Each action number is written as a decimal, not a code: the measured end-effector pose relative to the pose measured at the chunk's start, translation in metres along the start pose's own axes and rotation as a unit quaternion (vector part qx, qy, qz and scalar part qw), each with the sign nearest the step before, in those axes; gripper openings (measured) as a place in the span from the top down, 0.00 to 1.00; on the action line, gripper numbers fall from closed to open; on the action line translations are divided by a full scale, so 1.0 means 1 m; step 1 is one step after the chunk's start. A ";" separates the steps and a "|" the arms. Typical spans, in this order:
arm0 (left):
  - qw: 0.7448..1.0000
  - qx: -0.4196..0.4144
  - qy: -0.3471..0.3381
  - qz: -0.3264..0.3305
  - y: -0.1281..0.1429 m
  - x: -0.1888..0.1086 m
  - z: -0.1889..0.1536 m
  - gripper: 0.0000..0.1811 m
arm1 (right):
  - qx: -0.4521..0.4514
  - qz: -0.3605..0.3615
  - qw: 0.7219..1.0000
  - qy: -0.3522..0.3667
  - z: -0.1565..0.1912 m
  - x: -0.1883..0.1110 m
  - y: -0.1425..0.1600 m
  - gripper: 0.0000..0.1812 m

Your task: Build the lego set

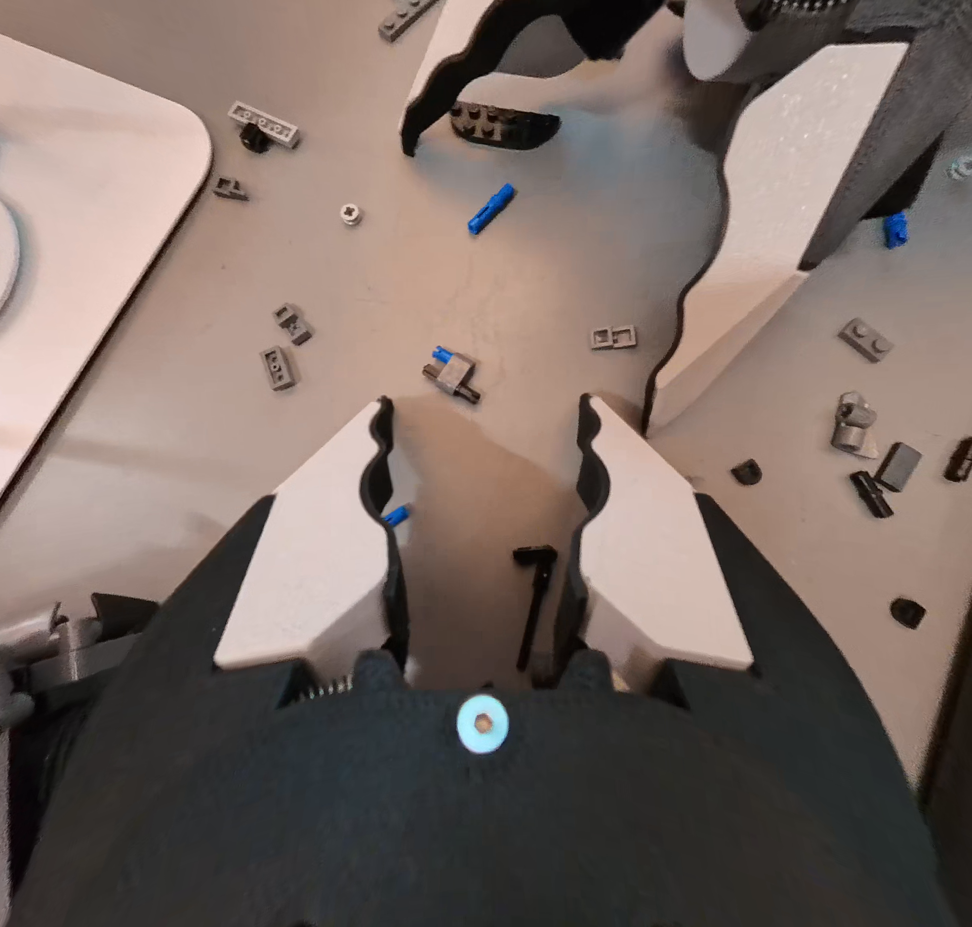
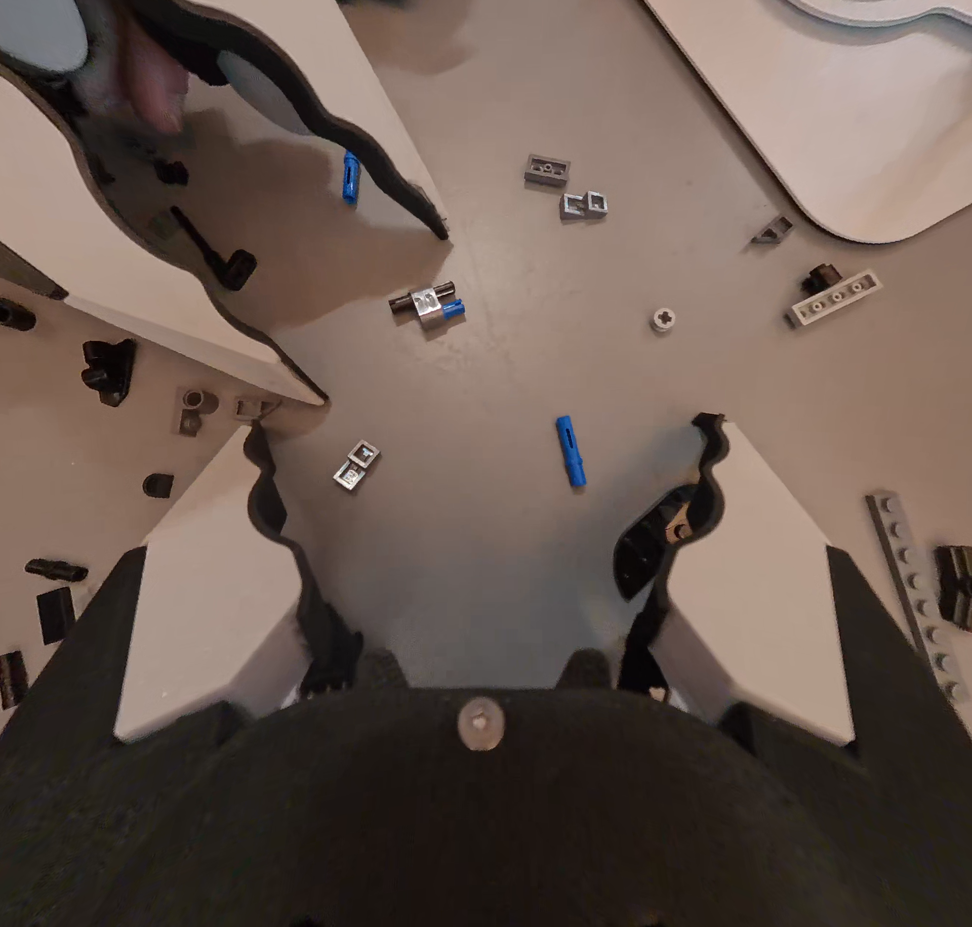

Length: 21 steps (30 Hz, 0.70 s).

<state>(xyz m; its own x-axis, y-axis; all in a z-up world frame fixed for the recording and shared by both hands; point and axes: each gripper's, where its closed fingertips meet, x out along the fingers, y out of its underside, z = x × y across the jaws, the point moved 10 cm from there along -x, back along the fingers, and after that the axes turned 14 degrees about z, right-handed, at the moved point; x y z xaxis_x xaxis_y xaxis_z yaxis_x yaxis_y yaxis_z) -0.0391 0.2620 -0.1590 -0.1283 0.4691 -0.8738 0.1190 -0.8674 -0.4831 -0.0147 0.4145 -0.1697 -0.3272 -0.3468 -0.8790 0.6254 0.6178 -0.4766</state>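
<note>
My left gripper point(image 1: 484, 407) is open and empty, low over the grey table. A short blue pin point(image 1: 397, 512) and a black L-shaped bar point(image 1: 536, 602) lie between its fingers. A grey block with a black pin and a blue pin point(image 1: 451, 373) lies just ahead of its tips. It also shows in the right wrist view point(image 2: 428, 305). My right gripper point(image 2: 483, 425) is wide open and empty, facing the left one. A black curved brick point(image 2: 652, 539) lies against its right finger. A long blue pin point(image 2: 570, 449) lies between its tips.
A white rounded tray point(image 1: 79, 192) borders the work area and shows at the top right of the right wrist view point(image 2: 789, 113). Loose grey plates point(image 2: 833, 297), a round grey piece point(image 2: 662, 319), a long grey plate point(image 2: 915, 597) and several black pieces point(image 1: 870, 491) lie scattered.
</note>
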 end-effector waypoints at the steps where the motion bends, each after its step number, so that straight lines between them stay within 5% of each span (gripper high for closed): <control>1: 1.000 -0.011 0.004 -0.007 0.001 0.001 0.000 0.63 | 0.000 0.000 1.000 0.000 0.000 0.000 0.000 0.15; 5: 0.999 -0.045 0.009 -0.021 0.004 0.002 0.002 0.59 | 0.000 0.000 1.000 0.000 0.000 0.000 0.000 0.15; 9: 0.998 -0.051 -0.030 -0.011 0.007 0.001 0.002 0.40 | 0.000 0.000 1.000 0.000 0.000 0.000 0.000 0.15; 14: 0.995 -0.092 -0.026 0.004 0.015 0.001 0.011 0.29 | -0.001 0.000 1.000 0.002 -0.002 0.001 0.001 0.15; 21: 0.996 -0.090 -0.024 0.006 0.015 0.002 0.010 0.27 | -0.002 0.000 1.000 0.004 -0.005 0.003 0.002 0.15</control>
<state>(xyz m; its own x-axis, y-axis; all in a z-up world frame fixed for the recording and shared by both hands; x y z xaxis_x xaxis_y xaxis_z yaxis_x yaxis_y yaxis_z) -0.0477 0.2480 -0.1670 -0.1730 0.4463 -0.8780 0.2942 -0.8273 -0.4785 -0.0184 0.4179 -0.1736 -0.3320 -0.3416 -0.8792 0.6231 0.6203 -0.4763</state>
